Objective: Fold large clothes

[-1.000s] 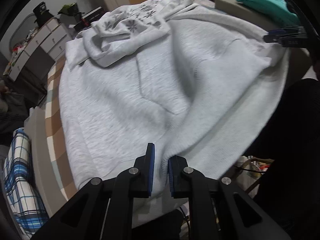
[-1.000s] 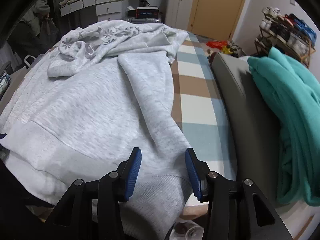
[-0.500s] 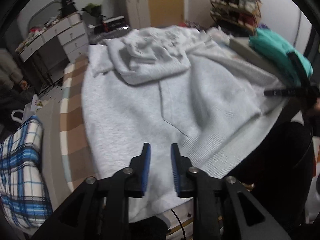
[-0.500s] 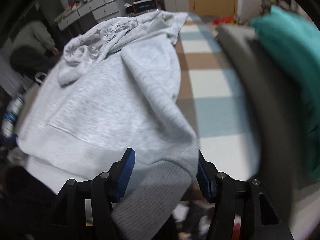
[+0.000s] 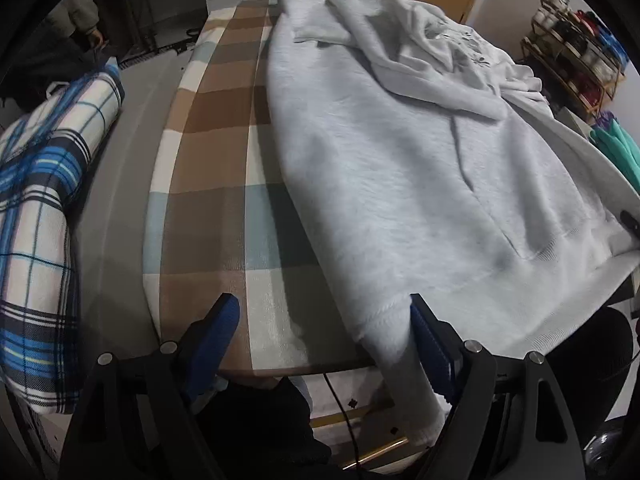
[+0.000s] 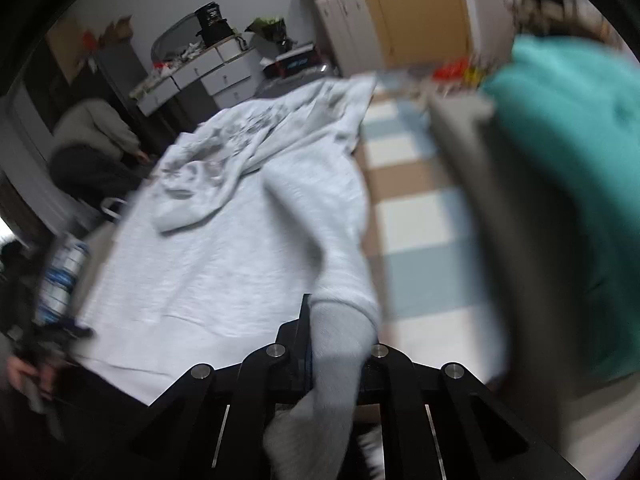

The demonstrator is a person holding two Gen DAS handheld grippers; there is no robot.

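Note:
A large light-grey sweatshirt [image 5: 400, 168] lies spread on the checked table cover [image 5: 224, 160], with a white flower-print garment [image 5: 448, 52] bunched on its far end. My left gripper [image 5: 322, 320] hangs over the table's near edge. Its jaws are opening wide, and the sweatshirt's hem corner [image 5: 380, 320] lies loose between them beside the right finger. My right gripper [image 6: 332, 320] is closing tight on the ribbed cuff [image 6: 340, 336] of the sweatshirt's sleeve [image 6: 320, 208]. The cloth hides its right finger.
A blue plaid bundle [image 5: 40, 200] lies left of the table. A teal garment [image 6: 580, 200] sits on a grey ledge at the right. A person [image 6: 96, 152] sits by white drawers [image 6: 200, 76] at the back. A shoe rack [image 5: 576, 48] stands far right.
My left gripper let go of the hem, opened wide and moved left to the hem's corner. My right gripper closed on the sleeve cuff and rose a little.

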